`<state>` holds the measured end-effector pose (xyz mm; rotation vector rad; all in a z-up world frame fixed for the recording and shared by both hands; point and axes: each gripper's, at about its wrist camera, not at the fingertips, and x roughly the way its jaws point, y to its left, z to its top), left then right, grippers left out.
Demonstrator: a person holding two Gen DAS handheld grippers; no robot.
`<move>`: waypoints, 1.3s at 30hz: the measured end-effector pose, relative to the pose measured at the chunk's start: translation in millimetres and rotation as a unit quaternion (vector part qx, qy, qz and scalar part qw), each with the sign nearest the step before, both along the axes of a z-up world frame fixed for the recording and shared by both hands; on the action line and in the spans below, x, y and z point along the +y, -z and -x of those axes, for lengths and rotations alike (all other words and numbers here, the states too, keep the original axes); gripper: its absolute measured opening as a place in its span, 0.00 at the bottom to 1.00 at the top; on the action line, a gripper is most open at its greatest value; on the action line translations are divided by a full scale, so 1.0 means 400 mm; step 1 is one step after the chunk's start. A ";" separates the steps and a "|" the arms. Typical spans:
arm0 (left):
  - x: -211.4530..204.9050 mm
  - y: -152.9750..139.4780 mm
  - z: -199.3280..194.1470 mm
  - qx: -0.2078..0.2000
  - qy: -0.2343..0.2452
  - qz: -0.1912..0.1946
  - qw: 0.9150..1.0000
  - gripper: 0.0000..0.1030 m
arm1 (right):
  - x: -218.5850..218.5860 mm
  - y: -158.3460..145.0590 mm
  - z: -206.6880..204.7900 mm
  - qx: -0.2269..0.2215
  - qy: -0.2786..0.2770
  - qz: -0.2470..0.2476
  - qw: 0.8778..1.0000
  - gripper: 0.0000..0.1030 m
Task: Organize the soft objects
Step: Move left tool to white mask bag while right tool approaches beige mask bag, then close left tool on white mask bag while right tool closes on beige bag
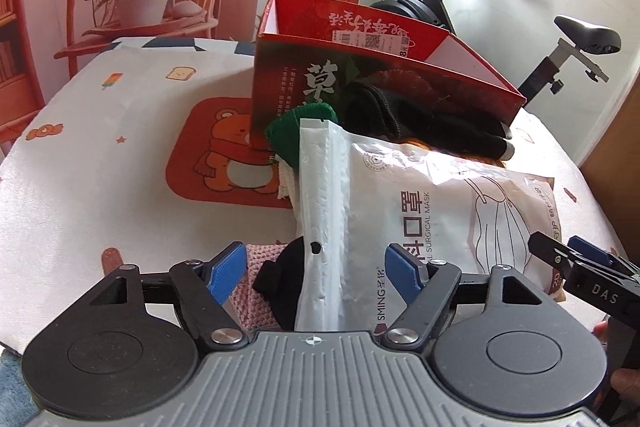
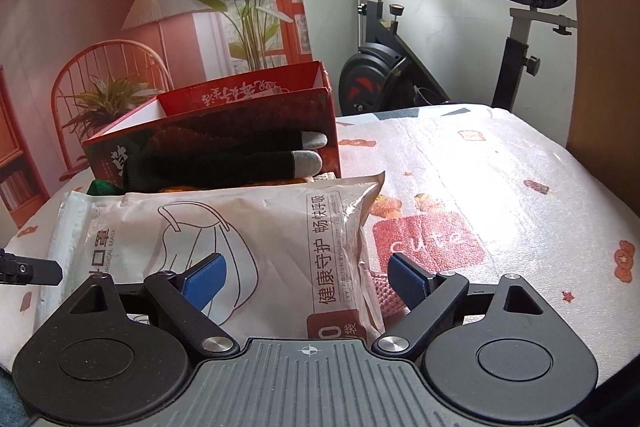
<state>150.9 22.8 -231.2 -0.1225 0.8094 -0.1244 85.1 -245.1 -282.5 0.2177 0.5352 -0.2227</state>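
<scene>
Printed foam table cover (image 2: pixel 500 163) forms the work surface, with an exercise bike (image 2: pixel 400 67) behind it.

Left gripper (image 1: pixel 316 269): fingers spread wide, holding nothing. The sealed end strip of the mask pack (image 1: pixel 420 195) lies between the blue pads (image 1: pixel 228 267), apparently touching neither.

Right gripper (image 2: pixel 306 277): fingers likewise spread wide and empty, straddling the opposite, crimped end of the same pack (image 2: pixel 248 247).

Mask pack: a flat white plastic pouch resting on top of the pile of soft items near the front of the table. Judged light, limp and slick; the film is likely to buckle and slide under a one-sided pinch. The recommended hold is on the two flat sealed ends, one gripper at each, where the film is doubled and stiffest. Avoid the puffy middle, which probably yields and slips.

Beneath and beyond the pack:
- black glove (image 2: pixel 224 159) with grey fingertips, lying against the red box (image 1: pixel 360 67);
- green knit item (image 1: pixel 300 131), partly covered;
- pink knit piece (image 1: pixel 262 275) and a black fabric item (image 1: pixel 288 279), just beside the left pads.

These are soft and compressible, and judged easy to pinch anywhere.

Red box: open-topped, behind the pile, the probable destination.
</scene>
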 end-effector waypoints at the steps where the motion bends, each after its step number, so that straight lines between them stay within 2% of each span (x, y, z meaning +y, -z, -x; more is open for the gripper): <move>1: -0.003 0.005 -0.004 0.001 0.004 0.002 1.000 0.74 | -0.001 0.009 -0.004 0.002 -0.002 -0.002 1.000 0.82; 7: -0.018 0.037 -0.017 0.013 0.030 0.016 0.999 0.69 | -0.017 0.044 -0.022 0.002 -0.015 -0.035 0.999 0.83; 14: -0.008 0.053 -0.034 0.023 0.039 0.046 0.998 0.68 | -0.027 0.060 -0.030 0.001 -0.017 -0.060 0.998 0.90; 21: -0.024 0.058 -0.031 0.015 0.053 0.054 0.997 0.62 | -0.046 0.075 -0.031 -0.001 -0.017 -0.090 0.996 0.93; 26: -0.026 0.066 -0.033 0.015 0.056 0.061 0.996 0.62 | -0.049 0.082 -0.035 0.000 -0.020 -0.098 0.995 0.96; 30: -0.016 0.073 -0.038 0.018 0.048 0.074 0.996 0.62 | -0.072 0.090 -0.037 0.001 -0.009 -0.128 0.992 0.97; 35: -0.033 0.067 -0.035 0.015 0.052 0.040 0.998 0.62 | -0.064 0.088 -0.035 0.003 -0.017 -0.126 0.992 0.95; 39: -0.031 0.069 -0.039 0.020 0.048 0.040 0.998 0.62 | -0.072 0.092 -0.039 0.004 -0.020 -0.136 0.990 0.95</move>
